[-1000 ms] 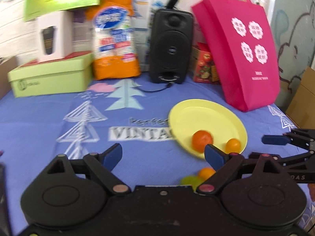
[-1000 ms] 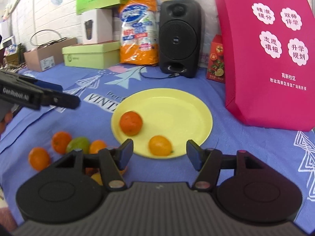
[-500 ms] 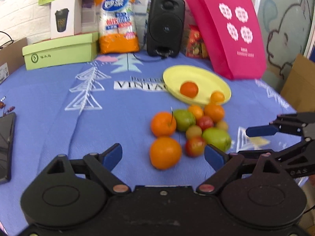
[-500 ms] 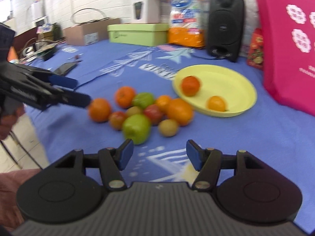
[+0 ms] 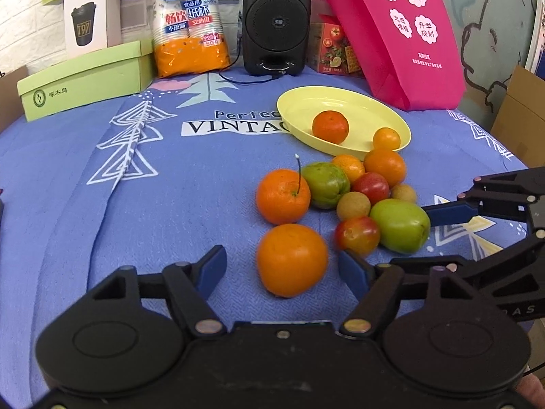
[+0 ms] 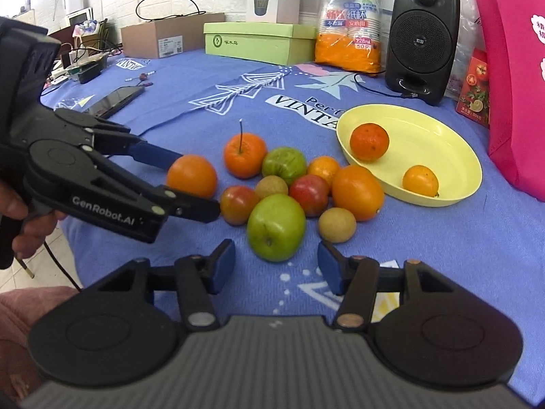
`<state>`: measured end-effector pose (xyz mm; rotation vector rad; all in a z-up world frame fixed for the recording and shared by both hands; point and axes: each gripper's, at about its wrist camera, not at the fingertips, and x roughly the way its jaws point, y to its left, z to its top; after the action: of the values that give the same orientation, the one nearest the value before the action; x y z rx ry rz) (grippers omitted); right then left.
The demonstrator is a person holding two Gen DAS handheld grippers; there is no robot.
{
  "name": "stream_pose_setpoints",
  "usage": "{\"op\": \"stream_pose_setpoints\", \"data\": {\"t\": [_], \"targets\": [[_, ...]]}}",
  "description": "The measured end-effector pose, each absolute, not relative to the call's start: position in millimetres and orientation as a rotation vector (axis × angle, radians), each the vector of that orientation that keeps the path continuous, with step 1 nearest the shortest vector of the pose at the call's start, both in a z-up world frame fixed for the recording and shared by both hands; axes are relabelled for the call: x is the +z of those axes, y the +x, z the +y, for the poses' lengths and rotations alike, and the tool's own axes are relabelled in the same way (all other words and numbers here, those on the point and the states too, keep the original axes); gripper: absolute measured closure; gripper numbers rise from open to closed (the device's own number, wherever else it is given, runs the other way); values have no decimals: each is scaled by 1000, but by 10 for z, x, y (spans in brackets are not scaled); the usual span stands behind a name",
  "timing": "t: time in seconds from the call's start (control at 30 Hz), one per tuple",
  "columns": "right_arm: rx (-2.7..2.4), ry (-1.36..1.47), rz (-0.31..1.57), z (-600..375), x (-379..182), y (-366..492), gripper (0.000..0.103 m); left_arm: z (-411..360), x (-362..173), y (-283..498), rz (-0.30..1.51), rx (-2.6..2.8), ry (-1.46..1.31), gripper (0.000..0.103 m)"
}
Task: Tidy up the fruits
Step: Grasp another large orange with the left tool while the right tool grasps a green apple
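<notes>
Fruit is found in a loose cluster on the blue-clothed table (image 5: 170, 204), just beside the yellow plate (image 5: 357, 109), with two small oranges already lying in the plate. The left claw (image 5: 282, 267) is held low over the near edge of the cluster. Its jaws have just been closing and are seen apart, with the nearest orange (image 5: 292, 259) between them; the blue pads (image 5: 213, 267) are not seen to press on it. The right claw (image 6: 276, 269) is positioned before the large green apple (image 6: 276, 226). Its jaws have likewise just been closing and stand apart, the apple lying just ahead of the tips and untouched. In the right wrist view the left claw is observed from the side, its fingertips flanking the same orange (image 6: 191, 175). A black speaker (image 5: 276, 20), a pink bag (image 5: 391, 34) and a green box (image 5: 85, 78) are noted at the far end.
</notes>
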<state>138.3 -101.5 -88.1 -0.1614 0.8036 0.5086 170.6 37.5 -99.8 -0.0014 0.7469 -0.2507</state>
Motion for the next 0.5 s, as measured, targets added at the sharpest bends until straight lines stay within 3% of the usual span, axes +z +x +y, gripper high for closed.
{"op": "stream_pose_setpoints", "data": {"t": [0.13,0.2,0.27,0.3,0.5], "targets": [[509,-163,800,-976,-909,1447,51,362,-1002,1698,746,-260,8,39],[511,-166,795,-953,-920,1470,54,354,-997,1692,746,-275,10,53],[515,-165,792,-937,-923,1475,61,351,-991,1682,746,-285,9,61],[516,-163,791,-934,-920,1478,66,353,-988,1679,747,-290,4,62],[515,-156,789,-944,-904,1454,66,387,-951,1636,754,-293,-29,63]]}}
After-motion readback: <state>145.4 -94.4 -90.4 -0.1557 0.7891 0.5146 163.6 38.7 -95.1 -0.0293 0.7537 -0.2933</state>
